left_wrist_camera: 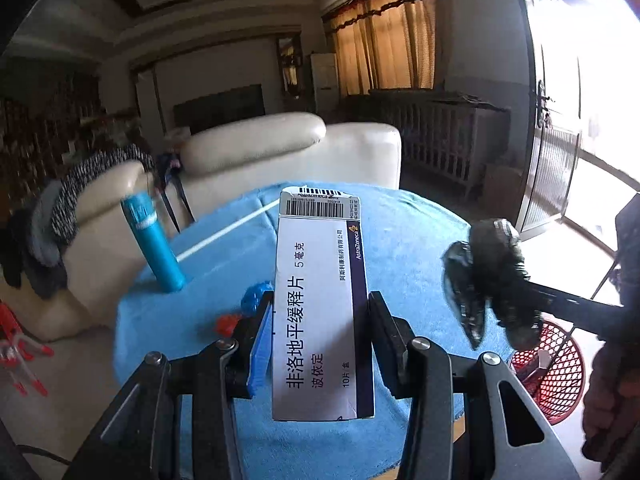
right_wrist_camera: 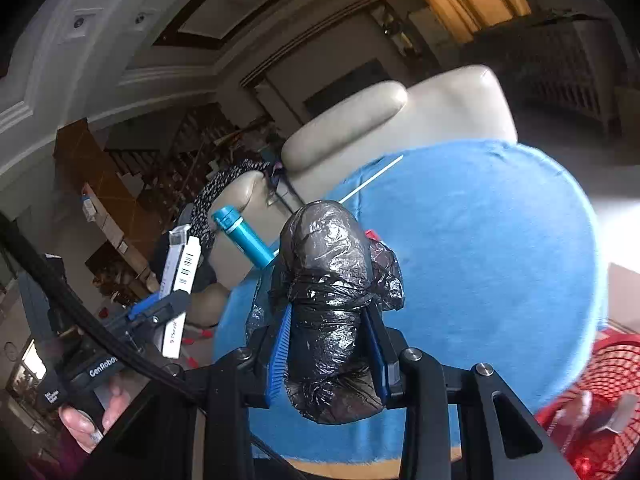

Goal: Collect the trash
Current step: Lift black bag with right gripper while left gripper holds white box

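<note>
- The left gripper (left_wrist_camera: 320, 320) squeezes a white medicine box (left_wrist_camera: 320, 304) between its two fingers. The box stands up tall, above the blue table (left_wrist_camera: 408, 240).
- The right gripper (right_wrist_camera: 330, 344) is closed tight on a crumpled black plastic bag (right_wrist_camera: 328, 304). From the left wrist camera, this bag sits at about 3 o'clock from the box.
- A teal bottle (left_wrist_camera: 154, 240) stands on the table at about 9 o'clock from the box.
- A small blue scrap (left_wrist_camera: 256, 296) and a red scrap (left_wrist_camera: 226, 324) lie on the table, just beside the left finger.
- A thin white stick (left_wrist_camera: 228, 232) lies at the table's far side.
- A red basket (left_wrist_camera: 560, 376) sits low at about 4 o'clock, past the table edge.
</note>
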Demonstrator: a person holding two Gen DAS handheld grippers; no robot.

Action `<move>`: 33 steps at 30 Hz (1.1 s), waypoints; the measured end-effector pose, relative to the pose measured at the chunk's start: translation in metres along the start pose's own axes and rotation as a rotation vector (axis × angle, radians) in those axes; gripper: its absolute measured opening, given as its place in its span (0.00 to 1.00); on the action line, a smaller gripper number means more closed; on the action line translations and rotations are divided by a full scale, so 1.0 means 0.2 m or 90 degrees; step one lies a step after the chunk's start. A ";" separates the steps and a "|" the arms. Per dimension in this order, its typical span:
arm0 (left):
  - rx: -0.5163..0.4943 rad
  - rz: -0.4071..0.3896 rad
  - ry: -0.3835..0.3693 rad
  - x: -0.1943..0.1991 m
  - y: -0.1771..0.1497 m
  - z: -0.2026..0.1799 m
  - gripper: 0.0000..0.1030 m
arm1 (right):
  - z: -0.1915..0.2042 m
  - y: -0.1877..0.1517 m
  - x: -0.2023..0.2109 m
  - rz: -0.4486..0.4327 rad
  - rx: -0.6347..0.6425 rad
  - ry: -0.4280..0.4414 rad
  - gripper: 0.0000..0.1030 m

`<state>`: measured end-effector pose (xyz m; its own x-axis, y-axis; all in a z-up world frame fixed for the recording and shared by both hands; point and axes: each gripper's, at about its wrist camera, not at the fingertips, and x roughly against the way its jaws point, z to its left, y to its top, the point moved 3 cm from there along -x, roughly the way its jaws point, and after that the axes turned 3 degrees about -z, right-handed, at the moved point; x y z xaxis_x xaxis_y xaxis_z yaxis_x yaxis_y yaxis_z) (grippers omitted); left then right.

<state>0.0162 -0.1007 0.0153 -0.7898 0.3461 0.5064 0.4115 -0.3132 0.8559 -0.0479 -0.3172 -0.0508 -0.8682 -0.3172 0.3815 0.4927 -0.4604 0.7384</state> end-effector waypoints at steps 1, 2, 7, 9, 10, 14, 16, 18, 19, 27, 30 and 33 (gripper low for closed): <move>-0.010 -0.008 0.005 0.02 0.01 -0.03 0.45 | -0.01 0.00 0.04 -0.007 0.000 -0.005 0.36; -0.017 -0.012 0.009 0.03 0.02 -0.05 0.45 | -0.03 0.00 0.09 -0.014 -0.001 -0.008 0.36; -0.044 -0.022 0.021 0.04 0.07 -0.16 0.45 | -0.08 -0.01 0.27 -0.044 -0.007 -0.028 0.36; -0.055 -0.030 0.030 0.04 0.08 -0.20 0.45 | -0.09 -0.02 0.32 -0.053 -0.009 -0.033 0.36; -0.058 -0.034 0.032 0.04 0.08 -0.22 0.45 | -0.10 -0.01 0.33 -0.056 -0.008 -0.037 0.36; -0.071 -0.040 0.030 0.04 0.08 -0.28 0.45 | -0.14 -0.03 0.42 -0.070 -0.001 -0.057 0.36; -0.083 -0.038 0.030 0.03 0.06 -0.32 0.45 | -0.15 -0.03 0.46 -0.076 -0.001 -0.065 0.36; -0.096 -0.035 0.028 0.02 0.05 -0.36 0.45 | -0.17 -0.05 0.50 -0.081 -0.001 -0.075 0.36; -0.099 -0.032 0.027 0.02 0.05 -0.37 0.45 | -0.17 -0.04 0.48 -0.082 0.000 -0.081 0.36; -0.122 -0.035 0.029 0.04 0.03 -0.46 0.45 | -0.23 -0.06 0.56 -0.089 -0.007 -0.095 0.36; -0.131 -0.040 0.027 0.06 0.03 -0.49 0.45 | -0.23 -0.04 0.57 -0.094 -0.008 -0.095 0.36; -0.144 -0.048 0.024 0.08 0.04 -0.51 0.45 | -0.23 -0.03 0.59 -0.103 -0.004 -0.098 0.36</move>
<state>-0.0404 -0.1883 0.0189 -0.8325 0.3437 0.4345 0.2420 -0.4798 0.8434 -0.1512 -0.3897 -0.0345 -0.9343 -0.1094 0.3393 0.3468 -0.5000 0.7935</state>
